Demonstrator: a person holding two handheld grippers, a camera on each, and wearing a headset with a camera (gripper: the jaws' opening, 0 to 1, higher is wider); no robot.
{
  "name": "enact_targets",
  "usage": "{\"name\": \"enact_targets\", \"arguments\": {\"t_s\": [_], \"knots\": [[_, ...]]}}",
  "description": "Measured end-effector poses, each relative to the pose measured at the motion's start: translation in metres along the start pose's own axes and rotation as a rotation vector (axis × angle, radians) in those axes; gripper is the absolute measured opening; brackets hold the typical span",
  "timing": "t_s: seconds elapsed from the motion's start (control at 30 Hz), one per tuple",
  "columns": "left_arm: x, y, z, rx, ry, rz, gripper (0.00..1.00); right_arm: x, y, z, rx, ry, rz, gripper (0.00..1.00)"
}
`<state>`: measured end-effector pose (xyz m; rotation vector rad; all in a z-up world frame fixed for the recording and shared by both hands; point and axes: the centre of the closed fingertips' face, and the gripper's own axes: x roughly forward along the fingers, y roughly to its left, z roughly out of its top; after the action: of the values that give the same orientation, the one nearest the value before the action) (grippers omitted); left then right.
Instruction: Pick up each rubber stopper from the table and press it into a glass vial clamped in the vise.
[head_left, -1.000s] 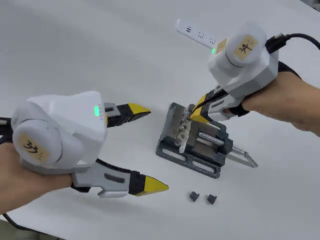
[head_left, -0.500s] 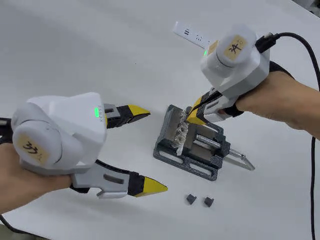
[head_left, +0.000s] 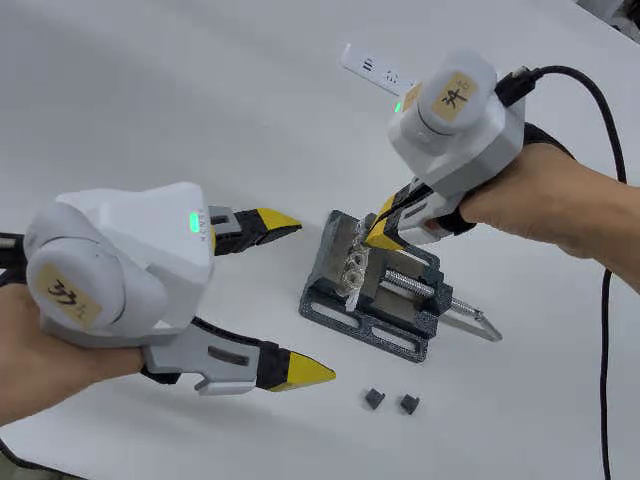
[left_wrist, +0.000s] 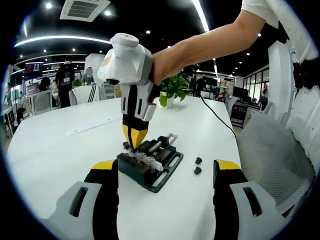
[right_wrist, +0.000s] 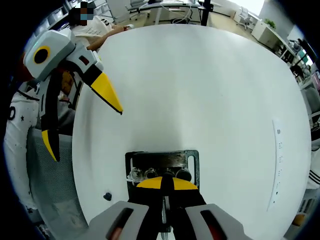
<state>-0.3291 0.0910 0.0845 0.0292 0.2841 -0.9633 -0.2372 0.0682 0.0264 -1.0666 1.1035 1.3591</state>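
Rubber stopper, if one is carried, is hidden between the closed tips of the right gripper (head_left: 378, 237), poised at the vials (head_left: 355, 268) in the vise (head_left: 375, 322); a straight, centred push looks wisest. Left gripper (head_left: 310, 296) hovers, jaws spread; two stoppers (head_left: 374, 398) lie on the table (head_left: 200, 100) just beside the vise.

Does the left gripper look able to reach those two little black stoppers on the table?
Probably yes: the left gripper is open, bare table lies between it and the stoppers, and the right gripper is over the vise.
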Motion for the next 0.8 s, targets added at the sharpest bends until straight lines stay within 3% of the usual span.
{"name": "enact_targets", "arguments": {"t_s": [0.8], "knots": [[-0.0029,0.0046,0.0013,0.002,-0.003,0.012,0.76,0.0007,0.0016,0.0020,-0.001,0.077,0.023,0.00]]}}
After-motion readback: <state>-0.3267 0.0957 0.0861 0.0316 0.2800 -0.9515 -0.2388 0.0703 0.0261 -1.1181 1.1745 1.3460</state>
